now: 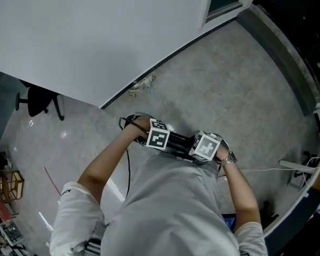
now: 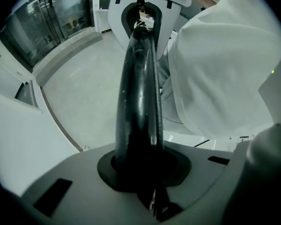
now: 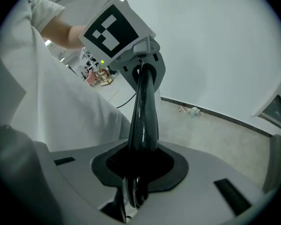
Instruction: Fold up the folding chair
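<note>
Head view: my left tongs and right tongs are tucked up against my belly, close together, and the black chair stands on the floor well off to my left, next to the white wall. Left gripper view: pressed together, holding nothing, aimed at the right one. Right gripper view: same deal, closed and empty.
</note>
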The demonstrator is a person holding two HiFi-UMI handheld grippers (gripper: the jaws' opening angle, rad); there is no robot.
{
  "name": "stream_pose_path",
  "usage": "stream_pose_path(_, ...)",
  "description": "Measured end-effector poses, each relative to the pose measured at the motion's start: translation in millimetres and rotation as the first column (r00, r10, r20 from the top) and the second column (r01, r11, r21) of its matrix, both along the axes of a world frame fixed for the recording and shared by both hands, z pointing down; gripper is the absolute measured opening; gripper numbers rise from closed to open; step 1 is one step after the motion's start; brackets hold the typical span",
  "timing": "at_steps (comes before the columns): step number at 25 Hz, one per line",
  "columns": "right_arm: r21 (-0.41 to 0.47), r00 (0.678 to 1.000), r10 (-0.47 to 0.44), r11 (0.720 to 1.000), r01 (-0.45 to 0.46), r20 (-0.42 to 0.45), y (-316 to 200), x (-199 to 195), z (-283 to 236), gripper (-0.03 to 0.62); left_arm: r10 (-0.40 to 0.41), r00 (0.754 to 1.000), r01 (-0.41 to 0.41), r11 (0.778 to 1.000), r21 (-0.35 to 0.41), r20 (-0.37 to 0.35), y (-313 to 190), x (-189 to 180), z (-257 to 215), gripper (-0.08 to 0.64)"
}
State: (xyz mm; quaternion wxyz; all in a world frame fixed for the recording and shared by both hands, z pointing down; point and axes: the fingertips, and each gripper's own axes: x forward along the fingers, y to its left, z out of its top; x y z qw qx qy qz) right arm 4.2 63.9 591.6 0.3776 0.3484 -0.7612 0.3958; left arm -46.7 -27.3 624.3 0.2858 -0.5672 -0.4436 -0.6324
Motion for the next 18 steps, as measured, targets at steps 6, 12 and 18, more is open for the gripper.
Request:
stream_pose_path(6, -0.024, 0.998, 0.008, 1.000, -0.007, 0.057, -17.2, 18.7, 2.0, 0.080, -0.055, 0.998, 0.055, 0.998, 0.006, 0.027, -16.2, 18.0, 5.5, 0.066)
stream_pose_path(12, -0.013, 0.998, -0.031, 0.999, 0.032, 0.060, -18.0, 46.6, 7.2, 0.080, -0.092, 0.994, 0.092, 0.996, 0.008, 0.056, -15.5, 40.8, 9.3, 0.066)
stream_pose_path(18, 0.026, 0.994, -0.029, 0.999, 0.026, 0.109, -5.0, 87.6, 9.6, 0.080, -0.093, 0.991, 0.091, 0.995, 0.031, 0.091, -2.6, 82.7, 8.7, 0.066)
